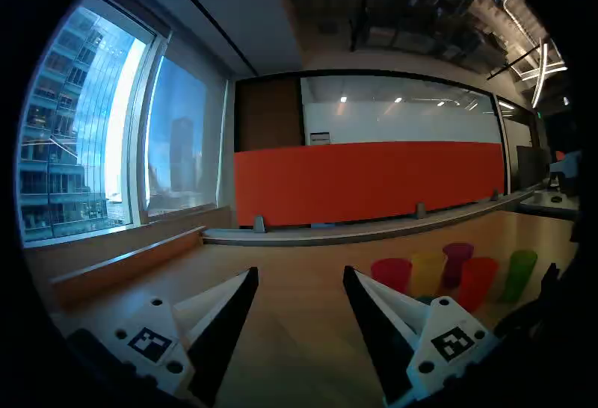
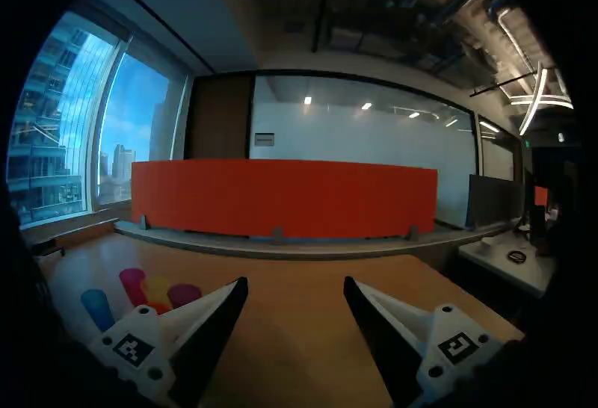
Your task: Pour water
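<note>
Several coloured plastic cups stand in a cluster on the wooden table (image 1: 299, 348). In the left gripper view they sit to the right of my fingers: a red cup (image 1: 391, 273), a yellow cup (image 1: 427, 272), a purple cup (image 1: 457, 258), an orange cup (image 1: 478, 281) and a green cup (image 1: 520, 273). My left gripper (image 1: 299, 272) is open, with nothing between its fingers. In the right gripper view, a blue cup (image 2: 97, 307), a pink cup (image 2: 133, 285), the yellow cup (image 2: 157, 288) and the purple cup (image 2: 184, 294) stand at the lower left, partly behind my left finger. My right gripper (image 2: 294, 282) is open over bare table (image 2: 299, 333).
An orange divider panel (image 2: 284, 199) runs along the table's far edge. Tall windows (image 1: 82, 154) line the left wall above a wooden ledge (image 1: 119, 262). To the right stands another desk (image 2: 508, 258) with a dark monitor (image 2: 493, 199).
</note>
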{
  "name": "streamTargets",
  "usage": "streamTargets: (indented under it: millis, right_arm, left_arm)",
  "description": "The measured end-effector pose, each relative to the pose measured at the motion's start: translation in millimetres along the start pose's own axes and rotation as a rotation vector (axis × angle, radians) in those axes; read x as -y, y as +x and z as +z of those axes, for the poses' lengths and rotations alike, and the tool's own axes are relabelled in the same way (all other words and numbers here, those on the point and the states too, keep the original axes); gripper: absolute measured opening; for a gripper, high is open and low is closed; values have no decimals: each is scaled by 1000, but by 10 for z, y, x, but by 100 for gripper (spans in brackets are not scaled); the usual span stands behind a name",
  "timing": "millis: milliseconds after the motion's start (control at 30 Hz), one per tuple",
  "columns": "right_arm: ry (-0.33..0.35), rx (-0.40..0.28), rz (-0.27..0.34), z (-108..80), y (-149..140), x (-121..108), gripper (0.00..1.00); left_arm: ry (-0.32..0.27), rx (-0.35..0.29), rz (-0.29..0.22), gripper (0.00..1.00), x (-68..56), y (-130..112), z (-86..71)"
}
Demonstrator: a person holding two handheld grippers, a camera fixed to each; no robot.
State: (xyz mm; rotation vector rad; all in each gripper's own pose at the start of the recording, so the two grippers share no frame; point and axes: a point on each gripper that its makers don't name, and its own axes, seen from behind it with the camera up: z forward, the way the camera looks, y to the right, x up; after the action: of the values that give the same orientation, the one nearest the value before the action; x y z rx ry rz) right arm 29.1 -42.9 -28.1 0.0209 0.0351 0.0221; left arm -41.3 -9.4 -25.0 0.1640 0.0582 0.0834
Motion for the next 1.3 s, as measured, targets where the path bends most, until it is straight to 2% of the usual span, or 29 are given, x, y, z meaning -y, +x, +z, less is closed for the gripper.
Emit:
streamTargets:
  millis: [467, 900, 1300]
  right_arm:
    - [-1, 6, -6, -2, -8, 17, 99]
    - [-7, 9, -5, -15, -23, -16, 99]
    - [-6, 12, 10, -14, -43, -37, 99]
  left_arm:
    - [11, -13, 34, 84, -8, 57, 63]
    - [-20, 3, -12, 84, -97, -126, 125]
    - [-37, 13, -40, 84, -132, -201, 144]
